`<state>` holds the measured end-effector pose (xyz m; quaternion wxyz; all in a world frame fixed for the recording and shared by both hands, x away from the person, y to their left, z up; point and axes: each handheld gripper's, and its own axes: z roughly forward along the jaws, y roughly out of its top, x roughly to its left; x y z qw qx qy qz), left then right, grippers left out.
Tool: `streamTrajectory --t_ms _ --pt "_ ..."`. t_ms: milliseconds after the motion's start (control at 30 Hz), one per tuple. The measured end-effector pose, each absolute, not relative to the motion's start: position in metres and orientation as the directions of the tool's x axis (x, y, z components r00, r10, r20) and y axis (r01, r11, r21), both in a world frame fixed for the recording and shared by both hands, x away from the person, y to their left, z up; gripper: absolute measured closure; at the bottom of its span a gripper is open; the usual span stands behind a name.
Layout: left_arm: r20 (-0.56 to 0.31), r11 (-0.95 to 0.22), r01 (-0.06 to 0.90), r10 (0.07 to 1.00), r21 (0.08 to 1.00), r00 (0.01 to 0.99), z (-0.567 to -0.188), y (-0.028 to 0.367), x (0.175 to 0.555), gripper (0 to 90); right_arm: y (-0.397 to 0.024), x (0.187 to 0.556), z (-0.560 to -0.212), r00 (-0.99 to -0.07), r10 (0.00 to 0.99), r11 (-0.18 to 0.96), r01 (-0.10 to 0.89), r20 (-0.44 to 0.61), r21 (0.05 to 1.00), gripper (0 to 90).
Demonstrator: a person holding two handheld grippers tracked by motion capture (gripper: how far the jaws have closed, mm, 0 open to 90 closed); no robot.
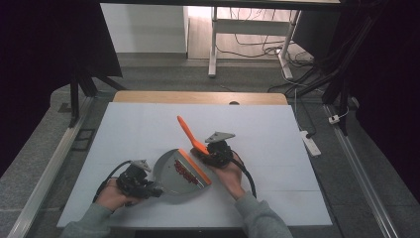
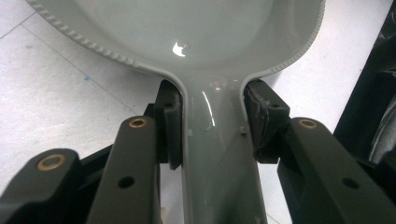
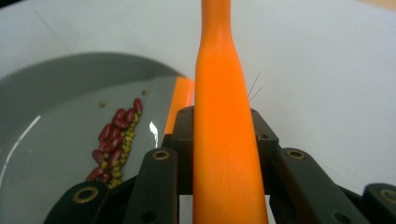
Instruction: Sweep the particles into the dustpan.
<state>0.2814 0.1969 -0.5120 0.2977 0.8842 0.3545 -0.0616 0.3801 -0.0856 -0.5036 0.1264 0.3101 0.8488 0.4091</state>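
Grey dustpan [image 1: 174,173] handle sits clamped in the left claw [image 1: 154,191], while the right claw [image 1: 208,152] grips the orange brush [image 1: 190,136].

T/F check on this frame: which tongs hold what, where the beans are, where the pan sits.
1. The left tongs are shut on the grey dustpan's handle. True.
2. The right tongs are open and hold nothing. False: they are clamped on the orange brush handle.
3. Red and small green beans lie inside the dustpan. True.
4. The beans are scattered over the bare white table. False: in these views they sit in the pan, in a line near its orange lip.
5. The dustpan is held high above the table. False: it is down at the tabletop.
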Motion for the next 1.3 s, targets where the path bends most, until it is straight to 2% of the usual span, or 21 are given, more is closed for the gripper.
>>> streamTrajectory --t_ms 267,333,400,500,800,1300 --pt "-0.318 -0.573 0.663 0.59 0.482 0.742 -0.512 0.197 0.281 61.4 -0.067 0.367 -0.508 -0.804 0.594 0.503 0.391 0.021 0.771 70.8" --pt "-0.318 -0.572 0.663 0.591 0.483 0.742 -0.512 0.197 0.281 61.4 -0.067 0.366 -0.506 -0.811 0.583 0.483 0.391 0.046 0.784 70.9" --pt "-0.319 -0.571 0.664 0.591 0.484 0.741 -0.512 0.197 0.281 61.4 -0.067 0.366 -0.504 -0.818 0.564 0.447 0.42 0.116 0.789 70.9" --pt "-0.317 -0.57 0.663 0.592 0.486 0.741 -0.512 0.197 0.281 61.4 -0.066 0.364 -0.499 -0.826 0.556 0.456 0.396 0.092 0.797 70.9" --pt "-0.316 -0.554 0.665 0.598 0.501 0.737 -0.513 0.198 0.28 61.5 -0.09 0.369 -0.475 -0.8 0.594 0.382 0.376 0.087 0.844 70.9" --pt "-0.3 -0.535 0.655 0.605 0.533 0.738 -0.512 0.2 0.278 61.5 -0.112 0.373 -0.471 -0.788 0.61 0.379 0.38 0.081 0.844 70.8"
